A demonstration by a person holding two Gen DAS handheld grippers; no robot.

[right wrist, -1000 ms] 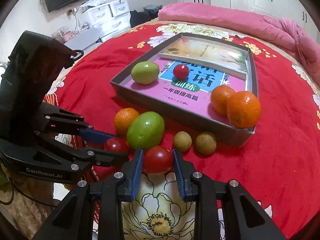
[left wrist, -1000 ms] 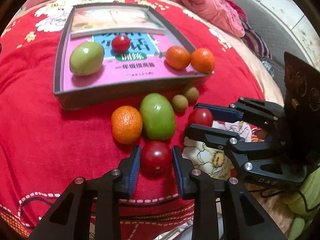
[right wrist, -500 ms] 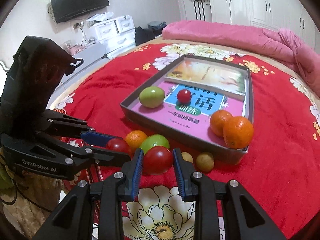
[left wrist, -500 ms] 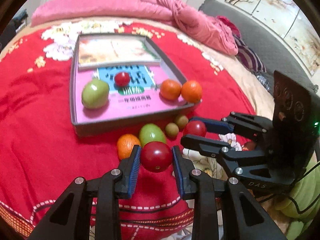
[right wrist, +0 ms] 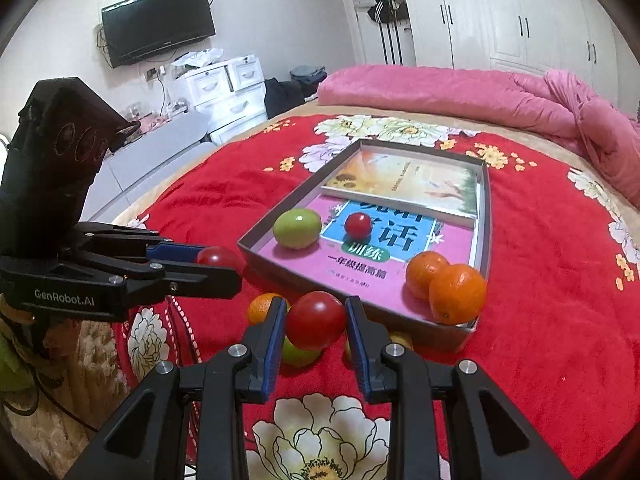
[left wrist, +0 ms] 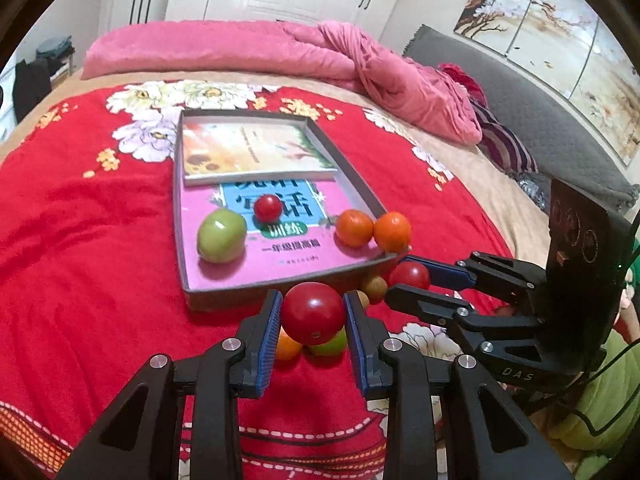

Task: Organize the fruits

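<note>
Each claw pinches a red tomato above the bed – left claw (left wrist: 312, 314), right claw (right wrist: 316, 320) – and the tray (left wrist: 280, 286) lies straight ahead, its near wall just beyond both

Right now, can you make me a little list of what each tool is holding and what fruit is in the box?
left tool: shut on a red tomato
right tool: shut on another red tomato
box: green fruit, small tomato, two oranges
box lining: books
under box: red bedspread
</note>
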